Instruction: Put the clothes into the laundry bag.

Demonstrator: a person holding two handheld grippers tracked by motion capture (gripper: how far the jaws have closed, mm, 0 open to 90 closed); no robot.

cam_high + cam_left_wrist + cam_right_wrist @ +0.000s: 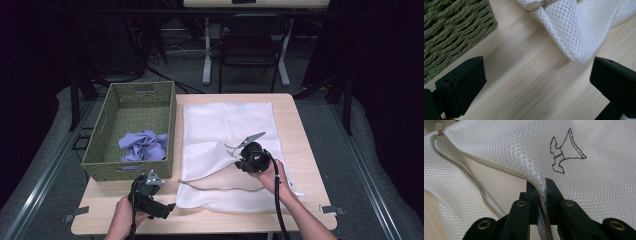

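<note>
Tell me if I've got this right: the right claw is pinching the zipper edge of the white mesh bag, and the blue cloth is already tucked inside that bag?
Not quite. The right claw does pinch the zipper edge of the white mesh bag, as the right gripper view shows. But the blue cloth is not in the bag: the high view shows it lying crumpled in the green woven basket beside it.

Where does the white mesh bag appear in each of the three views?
High view: mesh bag flat on the table's middle, right of the basket.
Left gripper view: its corner at top right.
Right gripper view: across the picture, its edge in the tongs.
Shared landmark: the tan zipper.
</note>
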